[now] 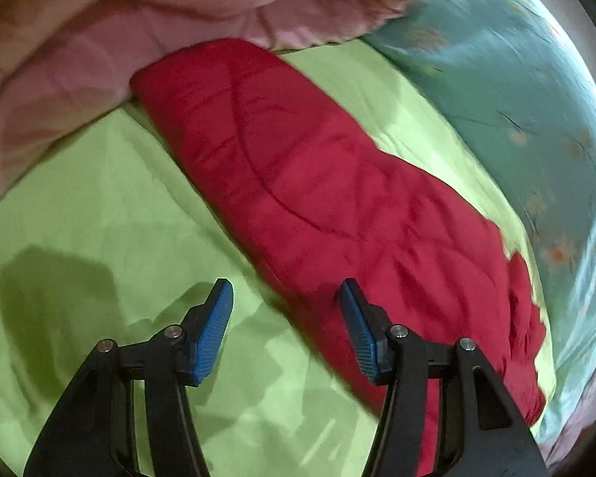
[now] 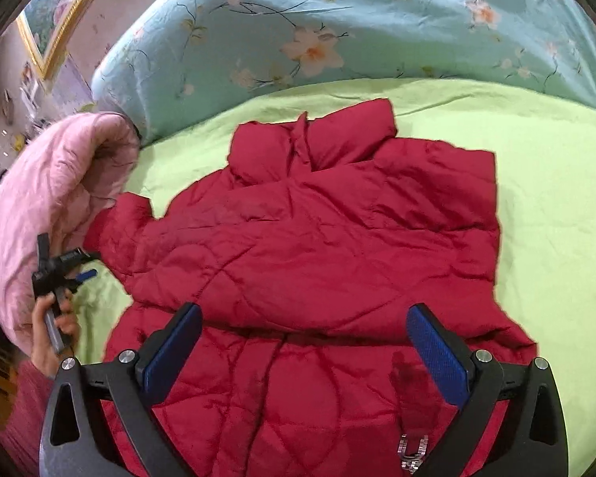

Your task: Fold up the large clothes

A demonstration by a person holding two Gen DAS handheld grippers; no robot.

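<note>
While both grippers, left gripper [image 1: 286,294] and right gripper [image 2: 304,318], hang open and empty, the red jacket [image 2: 318,238] lies half folded; grab its six o'clock hem evenly.

Both views are bright and evenly lit, with strong fisheye bending and dark corners. The left wrist view is smeared by motion blur, most on the teal floral quilt [image 1: 508,91]. A soft dark shadow lies on the lime-green bed sheet [image 1: 79,183].
</note>
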